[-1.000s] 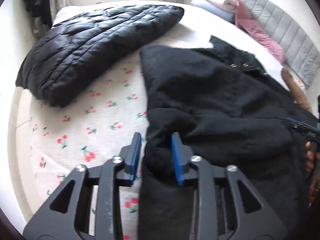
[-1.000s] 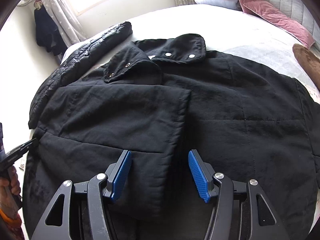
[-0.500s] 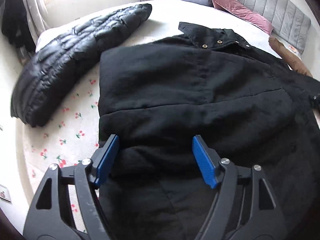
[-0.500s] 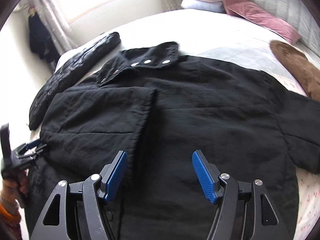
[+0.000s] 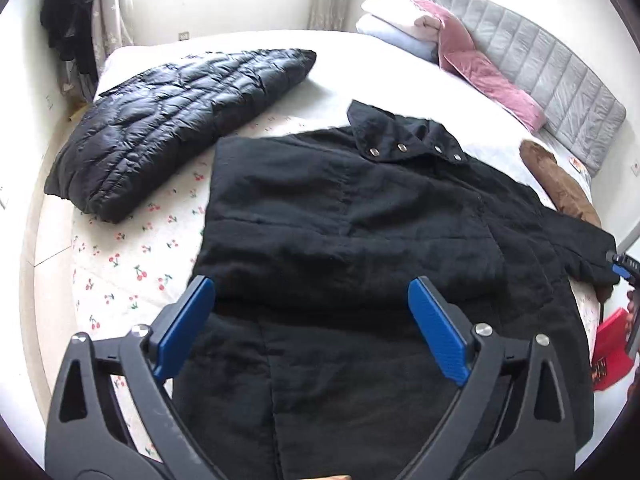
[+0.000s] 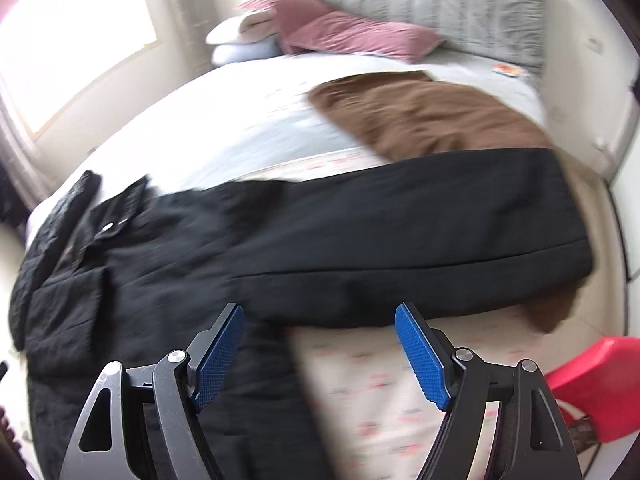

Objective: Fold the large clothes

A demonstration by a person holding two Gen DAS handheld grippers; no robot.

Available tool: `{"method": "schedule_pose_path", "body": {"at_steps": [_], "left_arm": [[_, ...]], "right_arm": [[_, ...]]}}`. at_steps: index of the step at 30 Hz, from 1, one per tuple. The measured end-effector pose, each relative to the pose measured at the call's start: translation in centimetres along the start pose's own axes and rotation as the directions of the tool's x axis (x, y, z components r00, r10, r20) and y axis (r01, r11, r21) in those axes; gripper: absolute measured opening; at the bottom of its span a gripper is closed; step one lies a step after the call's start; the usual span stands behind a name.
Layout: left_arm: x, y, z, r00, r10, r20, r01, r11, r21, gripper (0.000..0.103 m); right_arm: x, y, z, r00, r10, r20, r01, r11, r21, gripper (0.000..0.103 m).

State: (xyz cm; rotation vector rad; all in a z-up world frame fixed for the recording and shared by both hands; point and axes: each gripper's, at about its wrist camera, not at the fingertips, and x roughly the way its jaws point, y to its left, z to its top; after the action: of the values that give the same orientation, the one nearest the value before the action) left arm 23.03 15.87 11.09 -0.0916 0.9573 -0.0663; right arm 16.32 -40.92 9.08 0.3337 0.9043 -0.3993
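Observation:
A large black coat (image 5: 360,232) lies spread on the bed, collar with metal snaps (image 5: 404,140) at the far end, its left sleeve folded across the chest. My left gripper (image 5: 310,320) is open and empty above the coat's lower front. In the right wrist view, which is blurred, the coat's right sleeve (image 6: 420,220) stretches out to the right across the bed. My right gripper (image 6: 320,352) is open and empty above the sleeve's near edge and the sheet. The right gripper also shows at the right edge of the left wrist view (image 5: 624,268), by the sleeve's cuff.
A black puffer jacket (image 5: 172,124) lies at the bed's far left. A brown garment (image 6: 432,116) lies beyond the sleeve. Pillows and a pink blanket (image 5: 480,68) sit by the grey headboard (image 5: 560,80). A red object (image 6: 596,388) stands beside the bed. The sheet (image 5: 132,256) has a cherry print.
The left gripper let go of the coat, opened wide and pulled back. The right gripper swung right, from over the coat's front to its outstretched right sleeve.

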Motion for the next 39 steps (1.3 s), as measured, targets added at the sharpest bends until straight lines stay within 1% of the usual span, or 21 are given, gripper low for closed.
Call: {"method": "schedule_pose_path", "body": {"at_steps": [2, 3, 6, 9, 12, 14, 15, 18, 19, 21, 22, 23, 24, 25, 26, 30, 32, 34, 36, 39], "left_arm": [[0.1, -0.4, -0.3, 0.999, -0.016, -0.038, 0.017, 1.0, 0.012, 0.097], [0.1, -0.7, -0.5, 0.998, -0.022, -0.053, 0.023, 1.0, 0.017, 0.097], [0.1, -1.8, -1.3, 0.996, -0.03, -0.089, 0.034, 0.999, 0.041, 0.097], [0.0, -2.9, -2.2, 0.995, -0.035, -0.097, 0.041, 0.997, 0.062, 0.097], [-0.1, -3.9, -2.6, 0.996, -0.019, -0.083, 0.026, 0.996, 0.089, 0.097], [-0.2, -4.4, -2.7, 0.996, -0.015, -0.082, 0.024, 0.995, 0.101, 0.097], [-0.2, -4.6, -2.8, 0.996, -0.02, -0.084, 0.029, 0.994, 0.104, 0.097], [-0.1, -4.8, -2.8, 0.995, -0.034, -0.088, 0.044, 0.994, 0.104, 0.097], [-0.1, -4.8, -2.8, 0.995, -0.039, -0.087, 0.048, 0.994, 0.103, 0.097], [-0.1, -4.7, -2.8, 0.996, -0.038, -0.085, 0.046, 0.994, 0.095, 0.097], [-0.2, -4.6, -2.9, 0.996, -0.041, -0.084, 0.049, 0.995, 0.09, 0.097], [-0.1, -4.5, -2.9, 0.996, -0.042, -0.083, 0.049, 0.995, 0.086, 0.097], [-0.2, -4.4, -2.9, 0.996, -0.043, -0.082, 0.05, 0.995, 0.083, 0.097], [-0.2, -4.3, -2.9, 0.996, -0.043, -0.079, 0.05, 0.995, 0.081, 0.097], [-0.3, -4.2, -2.9, 0.996, -0.043, -0.075, 0.049, 0.996, 0.08, 0.097], [-0.6, -3.6, -2.7, 0.997, -0.055, -0.056, 0.06, 0.995, 0.078, 0.097], [-0.7, -3.3, -2.5, 0.996, -0.069, -0.051, 0.072, 0.995, 0.064, 0.097], [-0.8, -3.1, -2.3, 0.995, -0.083, -0.049, 0.086, 0.995, 0.052, 0.097], [-0.9, -2.9, -2.1, 0.995, -0.087, -0.042, 0.089, 0.995, 0.049, 0.097], [-1.3, -2.7, -1.9, 0.995, -0.09, -0.03, 0.091, 0.995, 0.05, 0.097]], "right_arm": [[-0.3, -3.6, 0.8, 0.999, -0.046, 0.009, 0.046, 0.997, 0.059, 0.079], [-0.4, -5.7, 1.2, 0.997, -0.075, 0.012, 0.074, 0.993, 0.097, 0.079], [-0.3, -10.8, 2.0, 0.992, -0.129, 0.014, 0.124, 0.973, 0.194, 0.079], [0.2, -15.1, 2.2, 0.989, -0.145, 0.005, 0.137, 0.948, 0.286, 0.079], [1.4, -17.8, 2.2, 0.995, -0.096, -0.007, 0.092, 0.93, 0.356, 0.079], [2.3, -18.5, 2.2, 0.998, -0.067, -0.012, 0.067, 0.923, 0.379, 0.079], [2.9, -18.7, 2.2, 0.998, -0.061, -0.02, 0.064, 0.92, 0.387, 0.079], [3.7, -19.0, 1.9, 0.995, -0.089, -0.034, 0.095, 0.91, 0.403, 0.079], [3.9, -18.8, 1.9, 0.995, -0.093, -0.034, 0.099, 0.909, 0.405, 0.078], [4.3, -18.7, 2.0, 0.994, -0.109, -0.025, 0.11, 0.909, 0.403, 0.072], [4.3, -18.6, 2.0, 0.993, -0.117, -0.02, 0.116, 0.91, 0.398, 0.059], [4.1, -18.5, 2.1, 0.992, -0.124, -0.012, 0.118, 0.912, 0.392, 0.041], [3.7, -18.4, 2.3, 0.995, -0.095, 0.0, 0.087, 0.918, 0.388, 0.03], [3.4, -18.1, 2.6, 0.997, -0.073, 0.01, 0.064, 0.922, 0.383, 0.016], [2.6, -17.6, 2.9, 0.997, -0.067, 0.032, 0.05, 0.93, 0.365, 0.013], [-1.8, -13.5, 4.9, 0.991, -0.025, 0.134, -0.006, 0.973, 0.23, 0.01], [-4.1, -10.9, 6.0, 0.985, 0.004, 0.174, -0.033, 0.986, 0.165, 0.01], [-6.3, -8.0, 7.1, 0.977, 0.041, 0.208, -0.063, 0.993, 0.1, 0.01], [-8.6, -4.7, 8.1, 0.965, 0.095, 0.244, -0.105, 0.994, 0.032, 0.009], [-11.8, 1.7, 9.1, 0.946, 0.185, 0.266, -0.167, 0.982, -0.091, 0.009]]}}
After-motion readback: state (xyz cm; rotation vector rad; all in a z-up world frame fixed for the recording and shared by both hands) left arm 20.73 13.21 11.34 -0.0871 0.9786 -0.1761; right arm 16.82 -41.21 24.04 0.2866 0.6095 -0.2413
